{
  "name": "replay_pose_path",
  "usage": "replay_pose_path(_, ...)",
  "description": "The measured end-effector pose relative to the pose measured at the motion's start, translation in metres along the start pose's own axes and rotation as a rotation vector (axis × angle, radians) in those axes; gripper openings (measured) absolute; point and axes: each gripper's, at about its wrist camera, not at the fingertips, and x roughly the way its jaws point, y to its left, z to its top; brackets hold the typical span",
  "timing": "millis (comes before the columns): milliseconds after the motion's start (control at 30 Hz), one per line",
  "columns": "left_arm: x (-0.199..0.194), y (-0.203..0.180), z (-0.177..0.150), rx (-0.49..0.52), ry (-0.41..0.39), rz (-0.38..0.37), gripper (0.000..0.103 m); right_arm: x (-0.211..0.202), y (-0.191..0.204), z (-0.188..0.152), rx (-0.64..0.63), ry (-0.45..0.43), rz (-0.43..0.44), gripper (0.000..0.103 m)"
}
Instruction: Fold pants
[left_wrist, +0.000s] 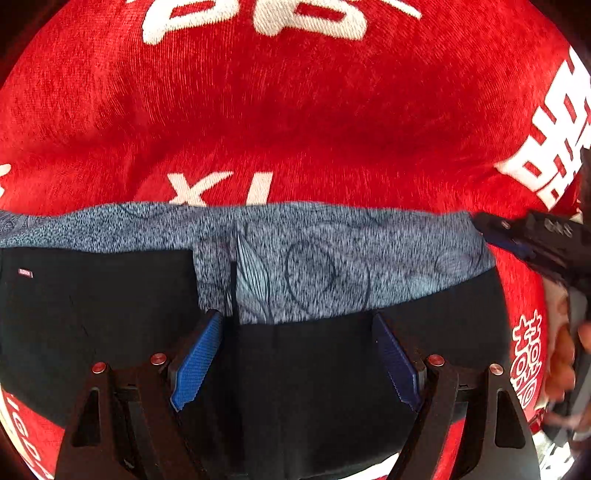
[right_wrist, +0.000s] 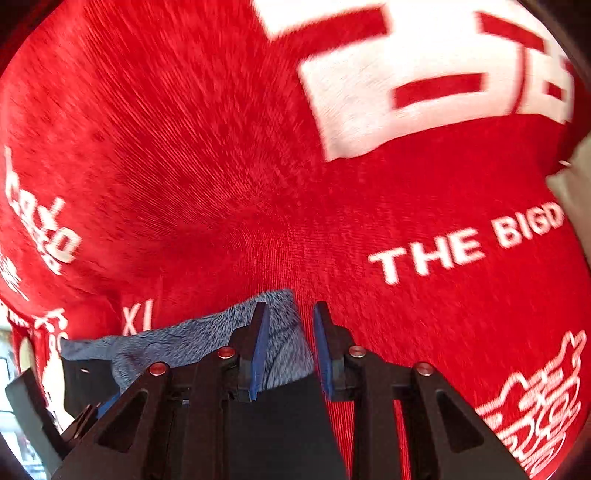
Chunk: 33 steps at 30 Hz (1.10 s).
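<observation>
The pants (left_wrist: 110, 314) are black, and a blue-grey patterned band (left_wrist: 314, 266) runs along their far edge. They lie flat on a red cloth. My left gripper (left_wrist: 297, 317) hovers open over them, one blue pad on each side of the middle seam, neither pressing on the fabric. At the band's right end my right gripper (left_wrist: 484, 225) reaches in from the side. In the right wrist view that gripper (right_wrist: 290, 306) has its jaws a narrow gap apart over the corner of the patterned band (right_wrist: 184, 343). The pads do not pinch the fabric.
A red cloth with white lettering (left_wrist: 295, 110) covers the whole surface under the pants, and it (right_wrist: 184, 147) stretches far beyond them. A hand (left_wrist: 561, 354) shows at the right edge. A pale grey object (right_wrist: 576, 184) sits at the right rim.
</observation>
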Motion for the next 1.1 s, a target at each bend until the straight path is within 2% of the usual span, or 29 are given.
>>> replay_pose_path(133,0.001,-0.007,-0.015,0.041,-0.032,0.037,0.083,0.028,0.001,0.005,-0.057,0.083,-0.007,0.027)
replay_pose_path(333,-0.002,-0.013,-0.036,0.107,-0.064,0.064,0.084,0.028,0.008,-0.002,-0.15,0.083,-0.049,0.027)
replay_pose_path(433,-0.005,-0.011,-0.037,0.119,-0.058,0.053,0.084,0.024,0.006,-0.005,-0.125,0.08,-0.042,0.027)
replay_pose_path(567,-0.024,0.009,-0.032,0.068,-0.035,0.052,0.084,-0.006,-0.002,-0.016,-0.078,0.038,-0.018,0.029)
replay_pose_path(667,-0.044,0.017,-0.023,0.024,-0.076,0.025,0.084,-0.03,-0.006,-0.038,-0.083,0.013,-0.046,0.048)
replay_pose_path(700,-0.051,0.015,-0.017,0.016,-0.096,0.007,0.084,-0.036,-0.008,-0.049,-0.081,0.007,-0.056,0.051)
replay_pose_path(767,-0.054,0.008,-0.006,0.02,-0.115,-0.009,0.084,-0.044,-0.011,-0.064,-0.079,0.004,-0.066,0.051)
replay_pose_path(867,-0.042,0.001,0.015,0.008,-0.12,0.084,0.084,-0.053,-0.013,-0.081,-0.067,0.014,-0.068,0.051)
replay_pose_path(933,-0.032,0.015,0.024,-0.076,-0.091,0.043,0.083,-0.054,-0.011,-0.088,-0.065,0.022,-0.069,0.051)
replay_pose_path(967,-0.027,0.026,0.026,-0.141,-0.071,-0.023,0.08,-0.055,-0.012,-0.09,-0.062,0.025,-0.068,0.051)
replay_pose_path(1000,-0.026,0.032,0.025,-0.168,-0.065,-0.057,0.073,-0.055,-0.011,-0.092,-0.055,0.027,-0.063,0.051)
replay_pose_path(1100,-0.022,0.038,0.022,-0.129,-0.042,-0.061,0.072,-0.058,-0.013,-0.095,-0.041,0.028,-0.042,0.051)
